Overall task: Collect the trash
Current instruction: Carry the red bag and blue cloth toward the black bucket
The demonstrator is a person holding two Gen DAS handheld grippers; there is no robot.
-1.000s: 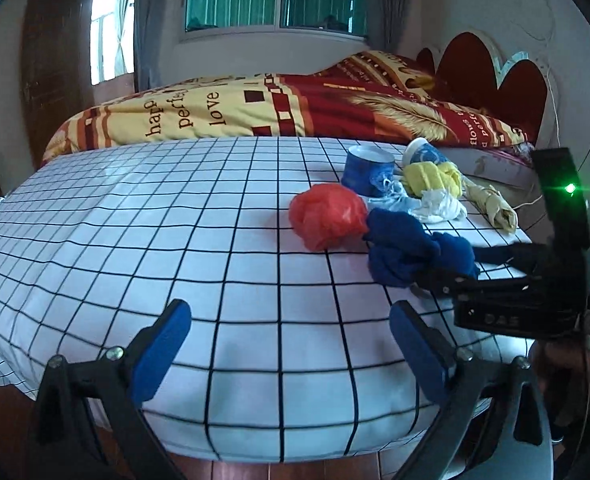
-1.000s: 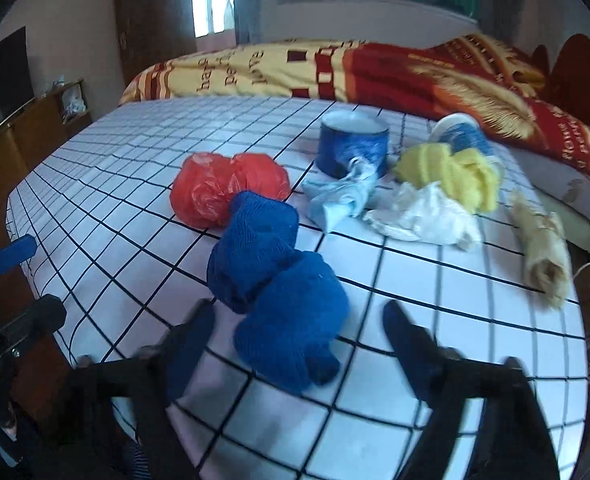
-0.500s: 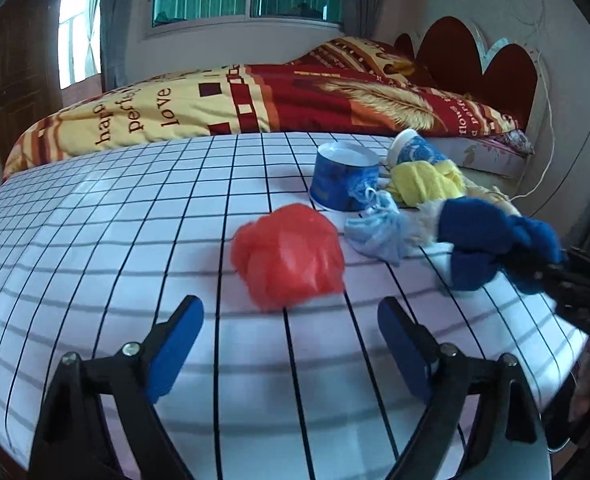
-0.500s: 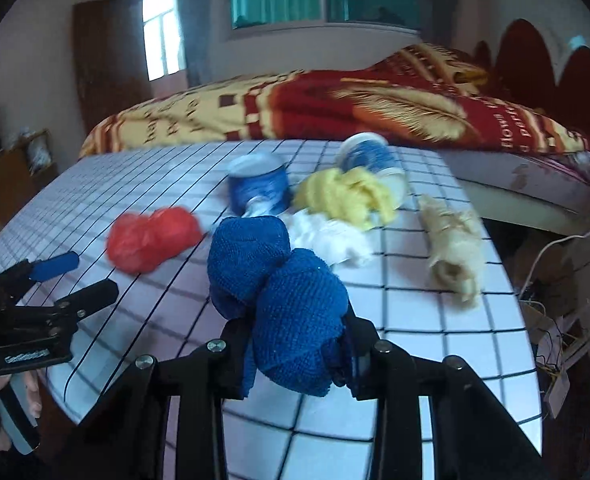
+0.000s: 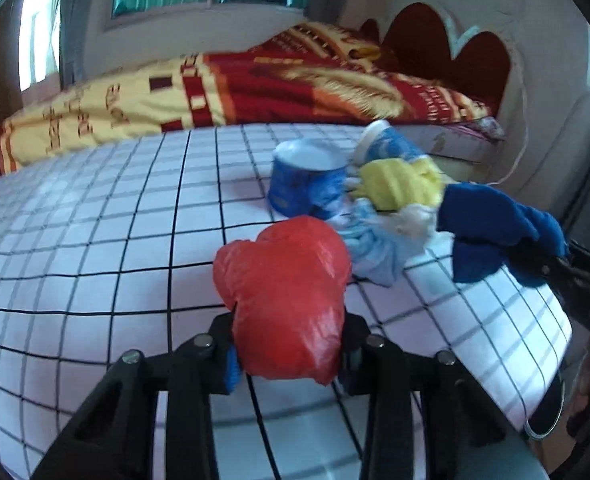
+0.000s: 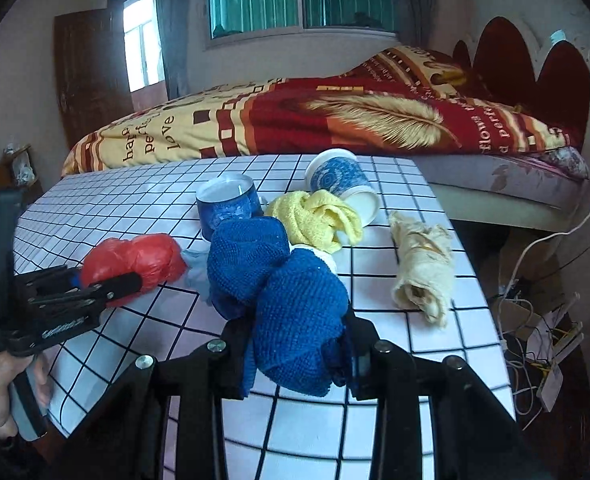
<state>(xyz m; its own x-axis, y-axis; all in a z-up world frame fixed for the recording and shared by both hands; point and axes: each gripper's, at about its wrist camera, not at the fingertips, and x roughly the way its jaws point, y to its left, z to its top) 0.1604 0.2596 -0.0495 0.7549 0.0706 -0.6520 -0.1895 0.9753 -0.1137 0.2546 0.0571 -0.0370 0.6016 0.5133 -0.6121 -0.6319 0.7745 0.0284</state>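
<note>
left gripper (image 5: 289, 354): jaws closing on the red plastic bag (image 5: 285, 304), bottom centre of left view, pads pressing both its sides | right gripper (image 6: 295, 350): clamped on the blue cloth (image 6: 283, 292), low centre of right view | checked table (image 6: 407, 328): yellow cloth (image 6: 317, 218), two blue cups (image 6: 225, 202) behind, mid-frame

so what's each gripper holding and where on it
Left gripper is closing on the crumpled red plastic bag, near end; right gripper clamps the blue knitted cloth, near end.
</note>
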